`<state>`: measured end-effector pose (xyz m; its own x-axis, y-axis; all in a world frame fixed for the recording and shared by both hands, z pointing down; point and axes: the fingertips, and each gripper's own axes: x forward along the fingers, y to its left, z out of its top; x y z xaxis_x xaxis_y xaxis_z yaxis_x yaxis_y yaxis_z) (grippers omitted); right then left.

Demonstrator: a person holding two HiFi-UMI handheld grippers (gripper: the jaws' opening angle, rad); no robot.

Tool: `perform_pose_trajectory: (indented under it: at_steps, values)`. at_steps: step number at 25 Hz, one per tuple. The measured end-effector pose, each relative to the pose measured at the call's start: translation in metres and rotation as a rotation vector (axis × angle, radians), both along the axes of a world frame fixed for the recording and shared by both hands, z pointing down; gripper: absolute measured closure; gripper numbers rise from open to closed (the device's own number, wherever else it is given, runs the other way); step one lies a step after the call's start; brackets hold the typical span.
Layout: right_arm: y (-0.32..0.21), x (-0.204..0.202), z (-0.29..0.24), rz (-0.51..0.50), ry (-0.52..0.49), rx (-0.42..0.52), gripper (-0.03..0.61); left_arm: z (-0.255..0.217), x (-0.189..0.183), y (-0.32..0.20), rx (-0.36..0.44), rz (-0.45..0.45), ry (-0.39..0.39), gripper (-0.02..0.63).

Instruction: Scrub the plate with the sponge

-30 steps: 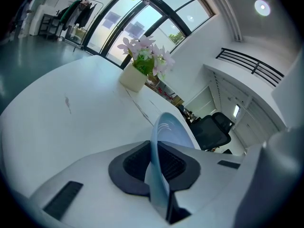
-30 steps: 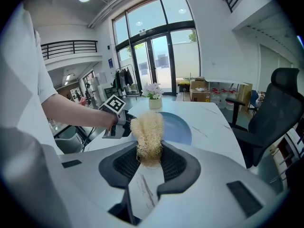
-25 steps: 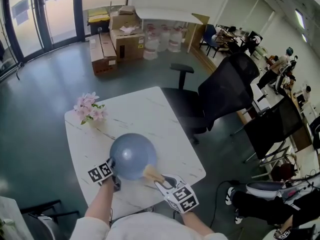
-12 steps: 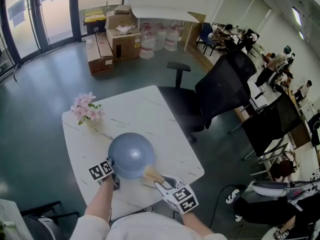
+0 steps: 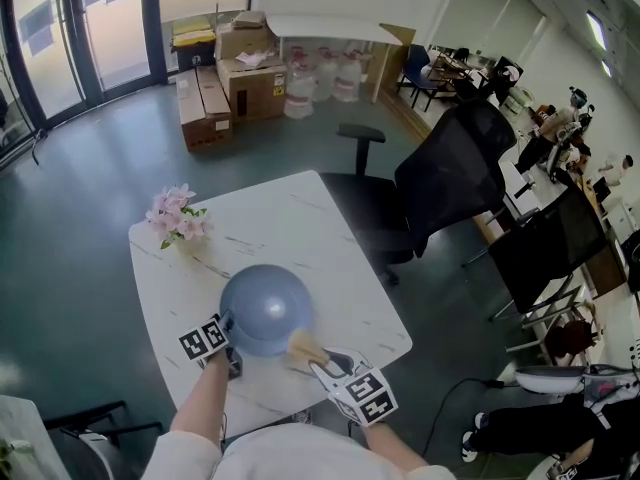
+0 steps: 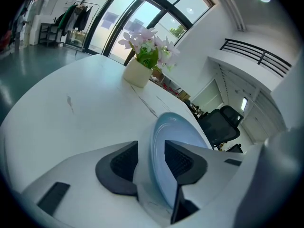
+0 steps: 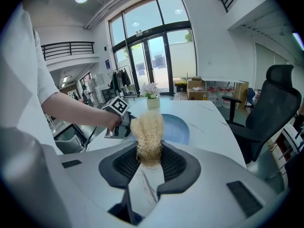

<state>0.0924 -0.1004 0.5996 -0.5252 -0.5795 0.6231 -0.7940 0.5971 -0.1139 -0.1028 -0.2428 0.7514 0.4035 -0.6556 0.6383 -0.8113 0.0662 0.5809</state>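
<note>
A white, grey-veined surface (image 5: 300, 218) stood on a teal floor (image 5: 80, 198). Near its far left corner sat a small white pot (image 6: 137, 73) holding pink flowers (image 5: 178, 213). Just beside the surface's right edge stood a black office chair (image 5: 440, 183) with a high back. Well beyond, cardboard boxes (image 5: 225, 83) were stacked near tall glass doors (image 5: 95, 28), and large clear jugs (image 5: 322, 78) sat beside them under a white table (image 5: 320, 28). People (image 5: 555, 138) sat at desks along the right side.
</note>
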Motion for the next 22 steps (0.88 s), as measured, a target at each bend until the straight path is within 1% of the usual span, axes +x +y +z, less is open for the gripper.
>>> perform_pose_trajectory:
  at_steps: [5,9,10,11,13,14,16,18,22]
  values:
    - [-0.002,-0.003,-0.004,-0.005,-0.006,0.008,0.459,-0.012,-0.007,-0.002,0.038,0.006,-0.036,0.447]
    - [-0.004,-0.005,-0.004,-0.007,-0.010,0.013,0.459,-0.026,-0.009,-0.002,0.078,0.023,-0.040,0.448]
    - [-0.004,-0.005,-0.005,-0.007,-0.013,0.015,0.459,-0.031,-0.008,-0.002,0.094,0.031,-0.039,0.458]
    - [-0.005,-0.005,-0.005,-0.007,-0.016,0.018,0.459,-0.038,-0.007,-0.002,0.115,0.042,-0.038,0.491]
    - [-0.007,-0.005,-0.007,-0.008,-0.022,0.024,0.459,-0.056,0.000,0.000,0.171,0.081,-0.027,0.544]
    - [-0.008,-0.006,-0.008,-0.010,-0.024,0.027,0.459,-0.066,0.006,0.002,0.205,0.112,-0.014,0.553]
    - [-0.009,-0.007,-0.009,-0.017,-0.026,0.033,0.459,-0.090,0.018,0.007,0.280,0.181,0.008,0.565]
    - [-0.011,-0.009,-0.010,-0.025,-0.028,0.037,0.459,-0.114,0.026,0.012,0.352,0.233,0.007,0.571]
    - [-0.016,-0.013,-0.011,-0.032,-0.036,0.044,0.459,-0.156,0.032,0.021,0.463,0.260,0.003,0.578]
